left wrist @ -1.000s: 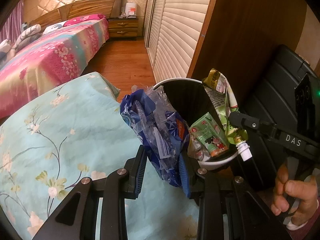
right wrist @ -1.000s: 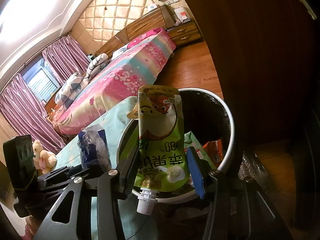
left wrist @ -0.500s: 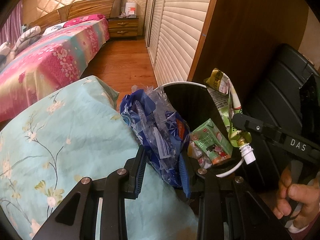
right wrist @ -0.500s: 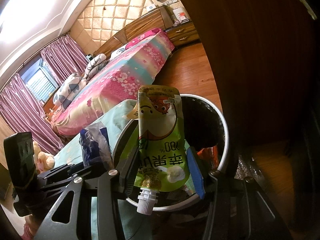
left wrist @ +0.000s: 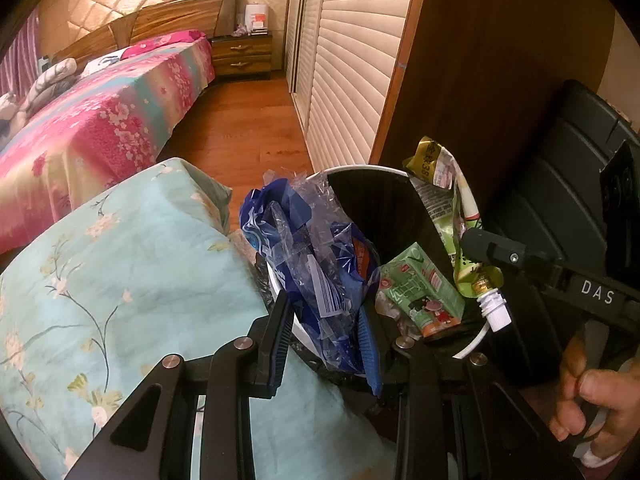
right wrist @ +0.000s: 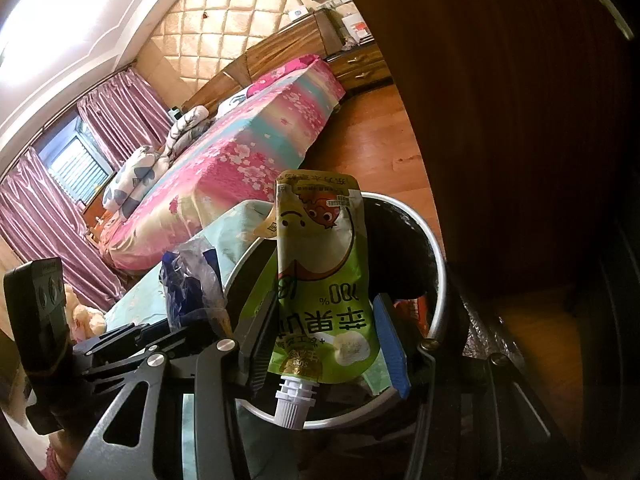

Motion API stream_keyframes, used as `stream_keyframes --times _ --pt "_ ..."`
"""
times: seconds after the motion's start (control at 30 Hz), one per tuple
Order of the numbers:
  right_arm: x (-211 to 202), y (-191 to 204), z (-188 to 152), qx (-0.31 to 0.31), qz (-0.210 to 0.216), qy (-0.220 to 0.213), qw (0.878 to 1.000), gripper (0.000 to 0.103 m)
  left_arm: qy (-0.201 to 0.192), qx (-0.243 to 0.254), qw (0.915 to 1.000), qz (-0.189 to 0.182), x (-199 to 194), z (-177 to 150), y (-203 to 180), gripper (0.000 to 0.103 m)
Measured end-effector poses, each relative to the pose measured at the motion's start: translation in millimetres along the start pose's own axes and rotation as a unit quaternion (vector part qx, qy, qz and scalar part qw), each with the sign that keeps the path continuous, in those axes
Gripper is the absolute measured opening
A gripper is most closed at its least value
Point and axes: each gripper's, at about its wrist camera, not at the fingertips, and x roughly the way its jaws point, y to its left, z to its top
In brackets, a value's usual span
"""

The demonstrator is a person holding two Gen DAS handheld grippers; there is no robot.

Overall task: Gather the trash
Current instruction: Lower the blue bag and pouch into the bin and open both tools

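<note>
My left gripper is shut on a crumpled blue and clear plastic wrapper, held over the near rim of a white-rimmed black trash bin. A green carton lies inside the bin. My right gripper is shut on a green spouted juice pouch, spout down, above the bin. In the left wrist view that pouch hangs at the bin's right side from the right gripper's black finger. The blue wrapper shows at the left in the right wrist view.
A light blue floral bedspread lies left of the bin. A pink floral bed stands beyond on the wooden floor. A dark wooden wardrobe and a black case close in on the right. A person's hand grips the right handle.
The left wrist view has crept slightly nearer the bin, so the bedspread sits lower left. Both grips are unchanged and the right gripper has held still.
</note>
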Motion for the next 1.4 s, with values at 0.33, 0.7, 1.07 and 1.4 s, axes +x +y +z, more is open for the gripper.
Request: stream_keyframes --times 0.33,0.7,1.07,1.4 --pt "0.3 -1.3 2.2 0.002 -0.001 0.003 1.000 0.048 0.006 0.004 1.0000 0.002 7.2 4.7 -3.9 0.030" --pt "0.2 -3.0 4.1 0.002 -0.005 0.004 1.000 0.048 0.013 0.006 0.9999 0.005 10.5 6.0 -6.1 0.030" --pt "1.1 -5.8 6.7 0.007 -0.011 0.011 1.000 0.048 0.018 0.005 0.9998 0.004 18.4 10.0 -7.1 0.030" --pt "7.2 -11.0 13.3 0.022 -0.015 0.022 0.999 0.049 0.021 0.006 0.9998 0.002 24.4 11.0 -7.5 0.032"
